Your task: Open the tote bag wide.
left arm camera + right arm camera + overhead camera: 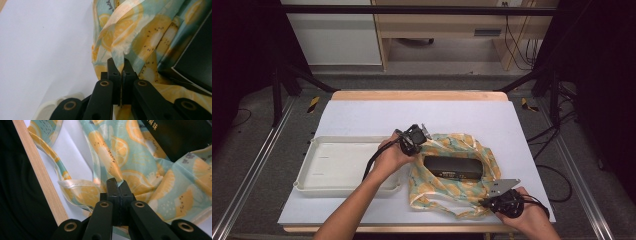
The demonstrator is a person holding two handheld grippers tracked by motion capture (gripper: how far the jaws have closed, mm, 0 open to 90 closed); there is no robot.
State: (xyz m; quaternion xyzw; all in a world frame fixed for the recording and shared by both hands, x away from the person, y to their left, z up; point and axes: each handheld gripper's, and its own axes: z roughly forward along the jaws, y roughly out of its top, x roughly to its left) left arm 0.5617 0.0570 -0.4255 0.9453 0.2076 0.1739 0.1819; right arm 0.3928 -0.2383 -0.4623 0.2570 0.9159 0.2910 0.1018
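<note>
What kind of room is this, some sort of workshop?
Probably a lab recording bench rather than a home: a wooden table under a white mat stands inside a dark metal frame, loose cables trail over the grey floor, and a person works with a cabled black claw in each hand.

Glossy thin printed bag (455,172); matt black box (454,167); smooth plastic tray (339,165).

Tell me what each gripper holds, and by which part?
Both pinch the fruit-print bag: left gripper its far rim, right gripper its near edge.
</note>
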